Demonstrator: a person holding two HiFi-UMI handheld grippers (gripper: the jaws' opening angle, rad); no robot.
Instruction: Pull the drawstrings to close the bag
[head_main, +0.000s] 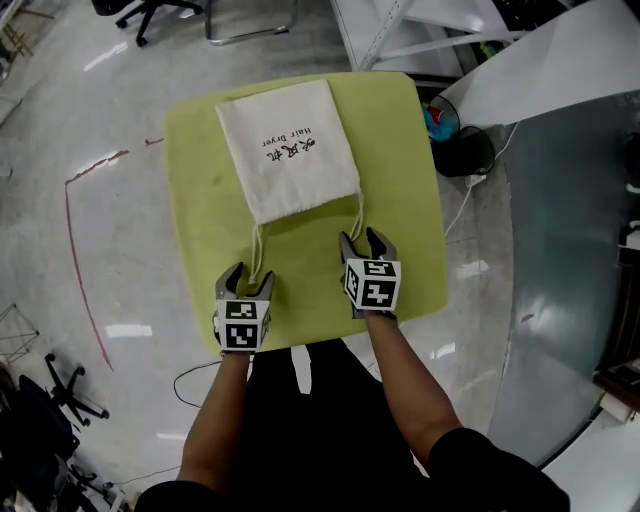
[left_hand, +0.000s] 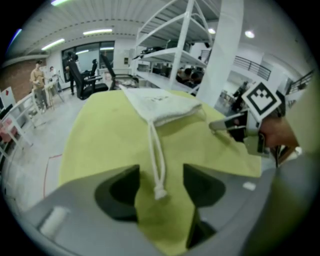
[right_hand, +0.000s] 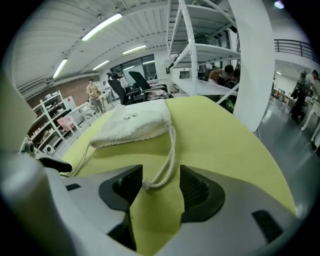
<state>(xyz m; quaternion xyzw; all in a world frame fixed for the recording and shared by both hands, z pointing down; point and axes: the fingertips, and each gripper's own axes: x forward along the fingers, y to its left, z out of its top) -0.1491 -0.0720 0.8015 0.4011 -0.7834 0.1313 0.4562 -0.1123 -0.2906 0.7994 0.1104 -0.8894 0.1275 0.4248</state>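
Left claw (head_main: 248, 277) and right claw (head_main: 363, 240) both gape, each straddling one of one bag's (head_main: 288, 150) two drawstrings (left_hand: 156, 150) (right_hand: 170, 155).

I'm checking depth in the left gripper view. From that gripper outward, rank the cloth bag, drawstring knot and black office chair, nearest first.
1. Drawstring knot, between the open jaws.
2. Cloth bag, farther up the green table.
3. Black office chair, beyond the table, at upper left.
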